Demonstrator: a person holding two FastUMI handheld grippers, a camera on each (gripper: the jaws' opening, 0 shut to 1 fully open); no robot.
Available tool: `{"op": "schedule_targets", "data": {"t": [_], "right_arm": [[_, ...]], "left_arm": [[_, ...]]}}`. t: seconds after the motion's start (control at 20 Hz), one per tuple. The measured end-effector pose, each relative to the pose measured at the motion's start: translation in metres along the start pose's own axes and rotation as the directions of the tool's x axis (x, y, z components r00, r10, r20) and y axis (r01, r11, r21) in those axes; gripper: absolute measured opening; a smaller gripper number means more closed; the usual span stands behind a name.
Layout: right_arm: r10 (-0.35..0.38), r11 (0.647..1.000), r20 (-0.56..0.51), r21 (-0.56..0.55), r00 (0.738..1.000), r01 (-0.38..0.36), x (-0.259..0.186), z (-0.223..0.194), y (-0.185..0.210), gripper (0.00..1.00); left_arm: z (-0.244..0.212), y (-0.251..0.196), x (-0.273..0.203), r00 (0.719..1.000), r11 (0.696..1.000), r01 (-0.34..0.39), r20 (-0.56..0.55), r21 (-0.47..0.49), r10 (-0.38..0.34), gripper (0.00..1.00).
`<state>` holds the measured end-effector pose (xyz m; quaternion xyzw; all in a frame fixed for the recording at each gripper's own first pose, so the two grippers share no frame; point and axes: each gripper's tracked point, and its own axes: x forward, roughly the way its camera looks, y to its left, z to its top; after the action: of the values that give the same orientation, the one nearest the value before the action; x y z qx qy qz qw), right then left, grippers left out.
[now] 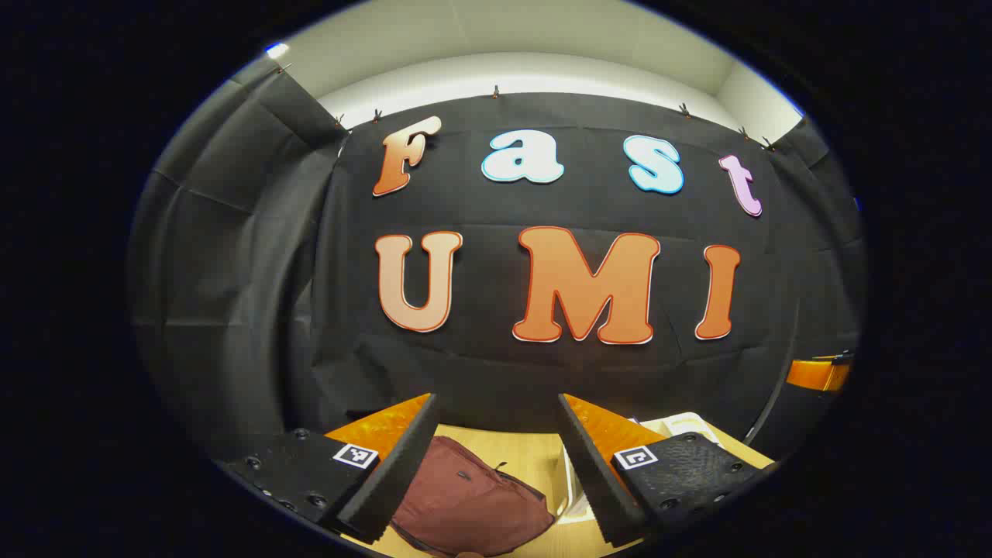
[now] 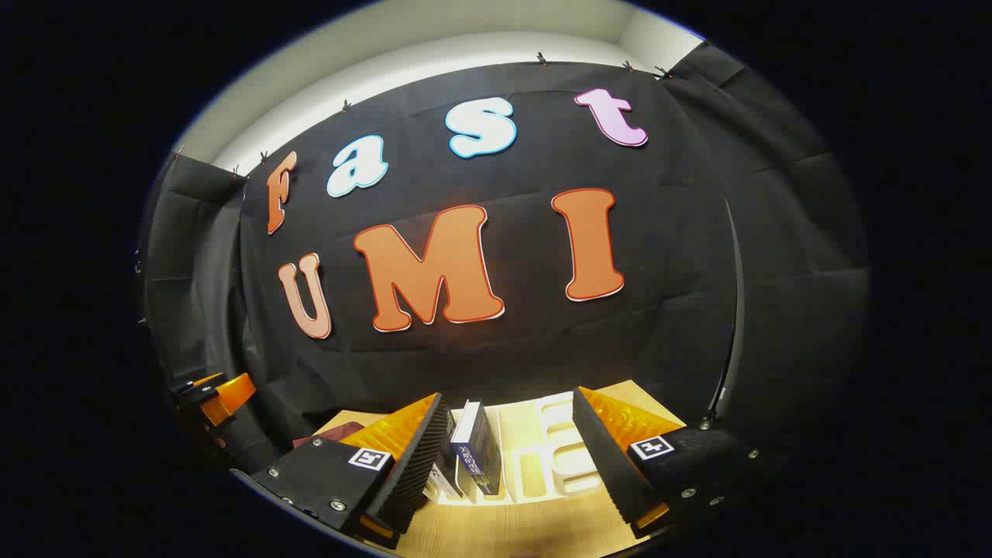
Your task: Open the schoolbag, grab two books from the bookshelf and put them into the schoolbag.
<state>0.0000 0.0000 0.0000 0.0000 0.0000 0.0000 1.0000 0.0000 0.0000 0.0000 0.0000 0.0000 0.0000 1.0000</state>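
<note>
Here the left hand-held gripper (image 1: 496, 465) hangs above the desk (image 1: 527, 449) with its fingers spread wide and nothing between them. Just below and ahead of it, framed by the two fingers, lies the bag (image 1: 469, 504): a dark red fabric pack, slumped flat, with a dark zip pull showing on its upper face. It appears shut. Judged from its sag, it is soft and light and will fold under a pinch, so the zip pull or the cloth beside the zip is the likely hold, with the body steadied against sliding on the smooth wood.

The right hand-held gripper (image 2: 508, 457) likewise stands spread and empty. Ahead of it, toward its left finger, the books (image 2: 473, 453) stand upright, spines up, in a white shelf (image 2: 554, 449) of slotted dividers; their exact number cannot be told. A book is stiff and of some weight, its cover probably smooth. The sound hold is across the thickness near the top of the spine, deep enough that it does not swing or slip when lifted clear of the dividers.
</note>
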Motion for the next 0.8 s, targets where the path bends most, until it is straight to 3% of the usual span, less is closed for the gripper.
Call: {"op": "schedule_targets", "data": {"t": [0.1, 0.2, 0.25, 0.3, 0.35, 0.65, 0.7, 0.8], "right_arm": [[0.002, 1.0, 0.003, -0.009, 1.0, -0.002, 0.002, 0.001, 0.005, 1.0], [0.013, 1.0, 0.006, -0.016, 1.0, -0.013, 0.001, 0.002, 0.013, 0.96], [0.018, 1.0, 0.007, -0.022, 1.0, -0.018, 0.001, 0.001, 0.014, 1.0], [0.02, 0.999, 0.007, -0.03, 1.0, -0.02, 0.001, 0.001, 0.015, 0.96], [0.02, 0.999, 0.009, -0.037, 1.0, -0.02, 0.001, 0.002, 0.015, 1.0], [0.007, 0.999, 0.013, -0.031, 1.0, -0.006, -0.003, 0.005, 0.011, 0.96], [0.003, 0.999, 0.015, -0.032, 1.0, -0.003, -0.003, 0.006, 0.01, 1.0], [-0.001, 0.999, 0.016, -0.035, 1.0, 0.002, -0.003, 0.006, 0.008, 0.96]], "left_arm": [[0.003, 0.004, 0.0, 1.0, 1.0, -0.001, 0.005, -0.003, 0.001, 0.94], [0.004, 0.009, -0.001, 1.0, 1.0, -0.007, 0.007, -0.003, 0.007, 0.95], [0.006, 0.009, -0.002, 1.0, 1.0, -0.007, 0.009, -0.003, 0.007, 0.94], [0.005, 0.009, -0.001, 1.0, 1.0, -0.005, 0.01, -0.004, 0.005, 0.94], [0.006, 0.009, -0.001, 1.0, 1.0, -0.002, 0.01, -0.004, 0.002, 0.94], [0.002, 0.006, 0.001, 1.0, 1.0, 0.008, 0.0, -0.022, -0.008, 0.94], [0.003, 0.005, 0.001, 1.0, 1.0, 0.012, 0.001, -0.027, -0.012, 0.94], [0.005, 0.005, 0.001, 1.0, 0.999, 0.013, 0.011, -0.043, -0.013, 0.94]]}}
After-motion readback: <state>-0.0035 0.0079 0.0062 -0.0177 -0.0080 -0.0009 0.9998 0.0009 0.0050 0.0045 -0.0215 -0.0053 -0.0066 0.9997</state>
